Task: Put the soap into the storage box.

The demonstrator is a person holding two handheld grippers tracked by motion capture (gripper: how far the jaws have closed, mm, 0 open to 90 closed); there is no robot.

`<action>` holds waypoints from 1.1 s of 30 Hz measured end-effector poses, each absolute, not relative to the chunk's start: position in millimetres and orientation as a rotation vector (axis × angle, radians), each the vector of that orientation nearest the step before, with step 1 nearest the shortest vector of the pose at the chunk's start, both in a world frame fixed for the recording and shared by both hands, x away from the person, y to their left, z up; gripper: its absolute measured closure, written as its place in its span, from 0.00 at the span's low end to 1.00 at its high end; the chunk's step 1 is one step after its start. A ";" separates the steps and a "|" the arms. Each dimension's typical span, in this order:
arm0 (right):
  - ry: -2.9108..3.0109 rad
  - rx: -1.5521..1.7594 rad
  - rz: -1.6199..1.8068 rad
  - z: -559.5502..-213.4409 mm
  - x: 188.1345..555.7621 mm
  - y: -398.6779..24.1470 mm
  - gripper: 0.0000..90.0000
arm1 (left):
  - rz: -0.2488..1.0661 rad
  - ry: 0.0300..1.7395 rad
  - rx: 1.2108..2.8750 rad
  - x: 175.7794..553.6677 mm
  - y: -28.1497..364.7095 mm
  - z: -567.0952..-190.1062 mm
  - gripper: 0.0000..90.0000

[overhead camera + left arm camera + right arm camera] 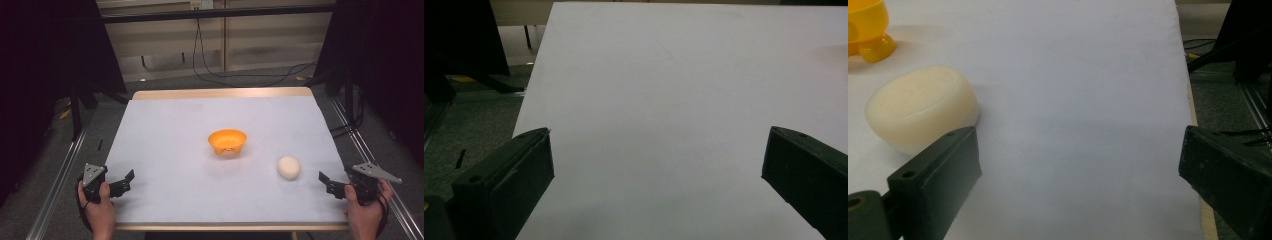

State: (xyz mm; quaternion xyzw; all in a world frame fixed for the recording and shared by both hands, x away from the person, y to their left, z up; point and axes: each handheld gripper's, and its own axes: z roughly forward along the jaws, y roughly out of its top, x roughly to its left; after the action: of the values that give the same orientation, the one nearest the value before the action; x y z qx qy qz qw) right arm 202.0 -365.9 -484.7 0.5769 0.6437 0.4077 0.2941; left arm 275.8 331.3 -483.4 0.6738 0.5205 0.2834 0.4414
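Note:
An orange bowl (227,140) on small feet stands near the middle of the white table (200,200). A cream round lump (288,167) lies to its right, nearer the front. My right gripper (327,181) rests open at the front right edge, a short way right of the lump. In the right gripper view the lump (920,107) sits just beyond the left jaw, with the bowl's foot (870,42) at the top left. My left gripper (126,181) is open at the front left edge, with bare table (659,125) between its jaws.
The table's wooden far edge (222,93) runs along the back. Metal rails (60,172) flank both sides on the grey floor. Black cables (210,60) hang behind the table. Dark curtains close off left and right.

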 end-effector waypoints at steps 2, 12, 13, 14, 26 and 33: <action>1.707 1.548 1.085 -484.7 202.3 -366.8 0.03 | 0.709 1.291 1.675 275.8 331.0 -483.4 0.00; 1.801 1.493 1.098 -481.8 203.5 -362.5 0.02 | 0.708 1.291 1.675 275.7 331.2 -483.3 0.00; 1.821 1.488 1.083 -481.3 204.4 -361.5 0.02 | 0.708 1.291 1.675 275.7 331.2 -483.3 0.00; 1.821 1.488 1.083 -481.3 204.4 -361.5 0.02 | 0.709 1.292 1.674 275.8 331.1 -483.3 0.00; 2.037 1.487 0.958 -474.3 224.4 -335.6 0.02 | 0.694 1.295 1.674 276.4 332.1 -483.4 0.00; 2.111 1.471 0.916 -466.2 236.4 -319.9 0.01 | 0.715 1.293 1.689 276.6 327.9 -483.6 0.00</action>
State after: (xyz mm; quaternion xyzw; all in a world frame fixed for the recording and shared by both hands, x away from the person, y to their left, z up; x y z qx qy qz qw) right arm 236.4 -319.9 -466.2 0.5272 0.7566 0.3286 0.2040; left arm 276.6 327.9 -483.6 0.6780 0.5192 0.2872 0.4339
